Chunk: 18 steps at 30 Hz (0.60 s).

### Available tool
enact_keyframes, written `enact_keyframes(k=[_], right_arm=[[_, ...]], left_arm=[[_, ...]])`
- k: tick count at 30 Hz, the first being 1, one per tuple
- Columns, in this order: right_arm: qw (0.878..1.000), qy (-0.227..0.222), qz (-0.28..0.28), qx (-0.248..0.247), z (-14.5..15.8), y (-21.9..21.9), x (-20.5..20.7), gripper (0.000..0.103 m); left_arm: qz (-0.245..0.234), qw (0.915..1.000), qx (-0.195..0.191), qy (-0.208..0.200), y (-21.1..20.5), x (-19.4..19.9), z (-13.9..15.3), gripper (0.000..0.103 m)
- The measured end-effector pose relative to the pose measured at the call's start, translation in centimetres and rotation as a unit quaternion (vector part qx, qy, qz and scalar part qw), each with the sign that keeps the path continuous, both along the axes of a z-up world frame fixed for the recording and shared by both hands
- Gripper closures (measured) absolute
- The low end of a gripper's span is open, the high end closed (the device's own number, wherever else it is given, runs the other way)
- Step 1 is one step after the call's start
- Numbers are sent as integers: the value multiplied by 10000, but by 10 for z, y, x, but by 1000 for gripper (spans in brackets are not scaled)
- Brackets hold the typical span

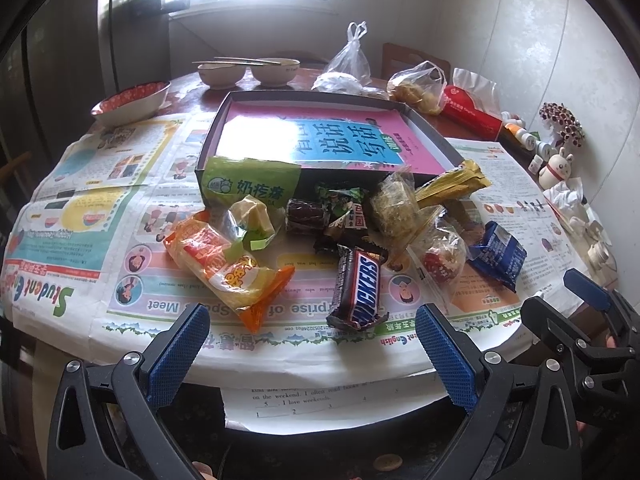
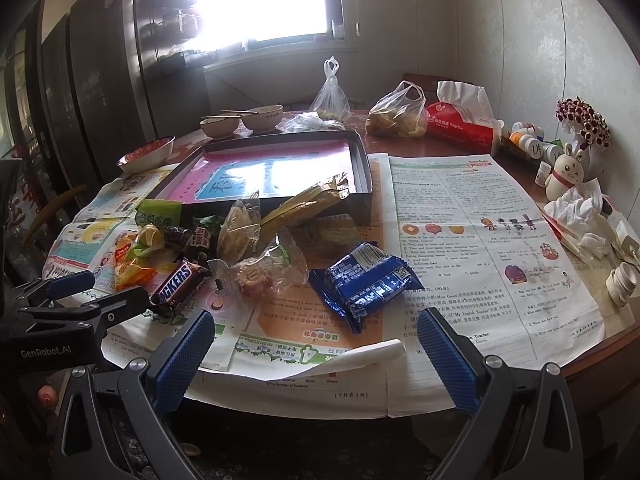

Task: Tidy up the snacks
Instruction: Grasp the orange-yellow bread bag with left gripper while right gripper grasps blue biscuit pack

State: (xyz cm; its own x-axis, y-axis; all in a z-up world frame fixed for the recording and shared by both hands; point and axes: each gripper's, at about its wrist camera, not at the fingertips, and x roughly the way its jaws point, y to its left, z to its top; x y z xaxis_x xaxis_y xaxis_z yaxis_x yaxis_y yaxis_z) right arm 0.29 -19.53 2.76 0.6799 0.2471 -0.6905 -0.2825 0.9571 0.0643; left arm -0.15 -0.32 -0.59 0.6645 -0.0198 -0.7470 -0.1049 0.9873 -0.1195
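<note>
In the left wrist view, the left gripper (image 1: 312, 344) stands wide open and empty at the table edge. Just ahead of it the Snickers bar (image 1: 357, 288) lies on the newspaper (image 1: 120, 216), in front of the shallow box (image 1: 432, 136). The bar looks light and firm, with a slippery wrapper, so I would grip it across its middle.

In the right wrist view, the right gripper (image 2: 314, 344) is also wide open, holding nothing. The blue snack packet (image 2: 366, 280) lies near it; it seems soft and crinkly, and probably fragile inside.

Snack pile (image 1: 340, 232) on newspaper (image 1: 120, 208), before box (image 1: 320, 140)
</note>
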Motion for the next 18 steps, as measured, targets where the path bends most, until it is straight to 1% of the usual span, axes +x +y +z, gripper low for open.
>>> enact_keyframes(k=[6, 10, 14, 18], right_arm=[[9999, 82, -62, 30, -3, -7, 10, 1], [9998, 127, -149, -13, -7, -12, 19, 1], [9996, 186, -210, -49, -12, -16, 27, 1], [9994, 249, -228, -11, -16, -20, 32, 1]], left_arm=[[60, 9999, -127, 81, 12, 5, -3, 1], [270, 9993, -203, 127, 30, 8, -4, 1], [546, 9981, -209, 184, 49, 12, -8, 1], [672, 9974, -111, 250, 64, 17, -12, 1]])
